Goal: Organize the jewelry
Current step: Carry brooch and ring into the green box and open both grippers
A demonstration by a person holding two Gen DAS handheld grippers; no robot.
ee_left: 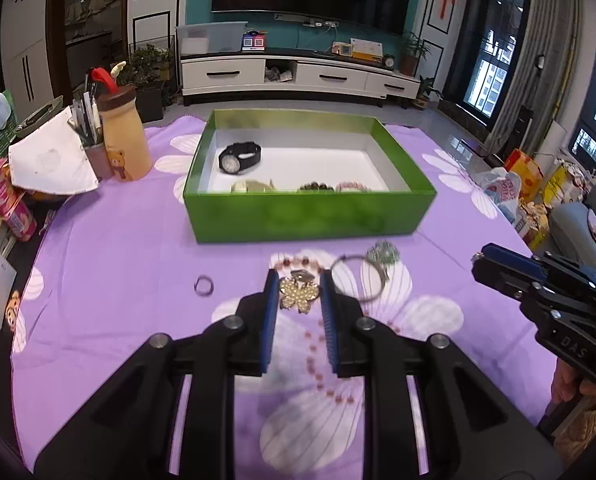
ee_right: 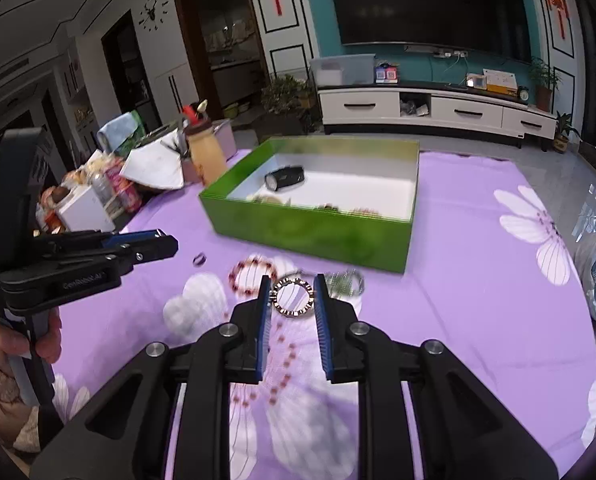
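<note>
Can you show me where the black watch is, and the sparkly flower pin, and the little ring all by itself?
black watch (ee_left: 239, 157): left wrist view, on its round face.
flower pin (ee_left: 298, 295): left wrist view, on its pearly petals.
little ring (ee_left: 203, 285): left wrist view, on its band.

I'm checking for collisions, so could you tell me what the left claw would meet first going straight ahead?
Probably the gold flower brooch, already between the open left claw fingers; beyond it the green box. Depth is uncertain.

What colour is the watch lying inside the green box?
Black strap with a pale dial: the watch shows best in the left wrist view, inside the green box.
</note>
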